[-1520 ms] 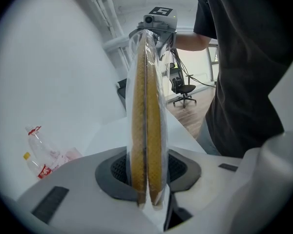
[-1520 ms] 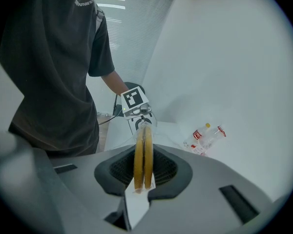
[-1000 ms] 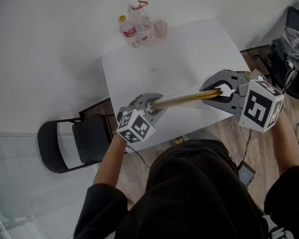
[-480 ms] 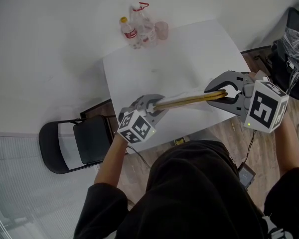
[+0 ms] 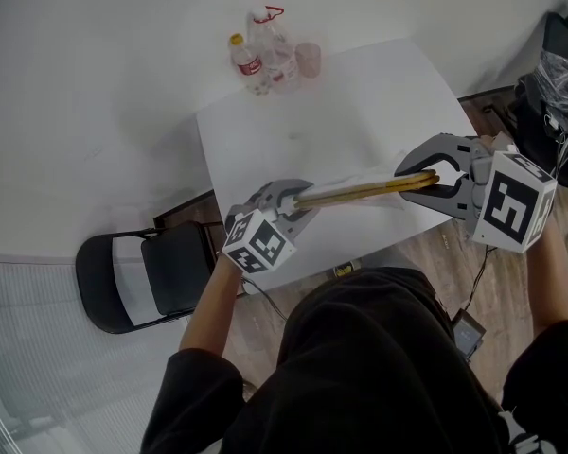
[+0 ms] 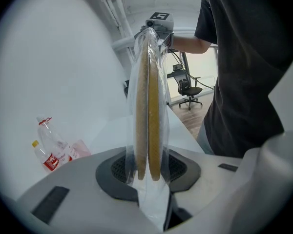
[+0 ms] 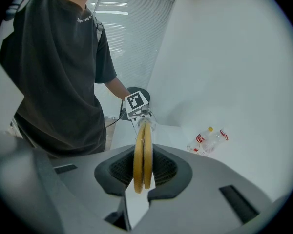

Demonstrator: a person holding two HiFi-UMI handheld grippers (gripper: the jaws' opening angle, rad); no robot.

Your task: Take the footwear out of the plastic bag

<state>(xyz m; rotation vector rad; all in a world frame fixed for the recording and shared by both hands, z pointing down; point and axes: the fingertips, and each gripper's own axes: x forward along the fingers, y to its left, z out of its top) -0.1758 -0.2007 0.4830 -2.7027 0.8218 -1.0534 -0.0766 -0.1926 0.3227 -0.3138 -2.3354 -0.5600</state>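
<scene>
A pair of flat yellow slippers (image 5: 360, 191) in a clear plastic bag (image 6: 162, 82) hangs stretched between my two grippers above the front of the white table (image 5: 360, 102). My left gripper (image 5: 298, 197) is shut on one end, its pads pressing the plastic around the soles (image 6: 149, 106). My right gripper (image 5: 421, 176) is shut on the other end. In the right gripper view the two soles (image 7: 142, 150) stand edge-on between the pads and look bare there. The bag shows around their far end by the left gripper.
Two plastic bottles (image 5: 256, 60) and a pink cup (image 5: 308, 58) stand at the table's far left corner. A black folding chair (image 5: 142, 272) is left of the table. Bags and cables lie on the wooden floor at the right (image 5: 549, 93).
</scene>
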